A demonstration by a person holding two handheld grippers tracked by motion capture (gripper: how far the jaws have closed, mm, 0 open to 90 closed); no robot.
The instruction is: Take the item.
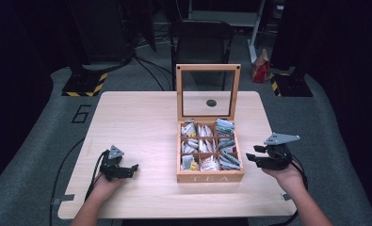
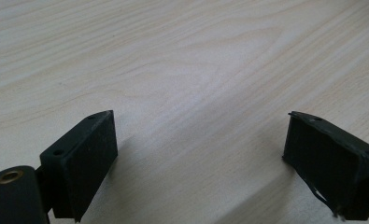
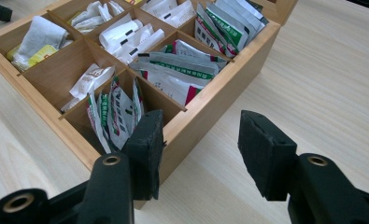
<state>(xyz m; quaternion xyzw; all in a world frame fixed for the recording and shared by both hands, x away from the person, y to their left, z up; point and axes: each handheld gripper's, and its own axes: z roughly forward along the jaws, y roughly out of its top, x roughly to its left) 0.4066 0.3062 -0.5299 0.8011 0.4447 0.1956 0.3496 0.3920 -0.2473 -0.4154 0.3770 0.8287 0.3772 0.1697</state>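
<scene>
Wooden tea box point(image 1: 210, 177) found at centre of table point(image 1: 136, 117), glass lid point(image 1: 208, 92) raised upright, compartments filled with tea sachets point(image 3: 173, 77). Left gripper point(image 1: 135, 166) held low over bare table left of box, jaws spread, empty. Right gripper point(image 1: 250, 153) held just beside box's right wall, jaws spread, nothing gripped.

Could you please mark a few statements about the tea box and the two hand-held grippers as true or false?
1. The tea box has its lid standing open. True.
2. The left hand-held gripper grips a tea bag. False: its jaws are open over bare table.
3. The right hand-held gripper is open beside the box. True.
4. The box compartments are empty. False: they hold tea packets.
</scene>
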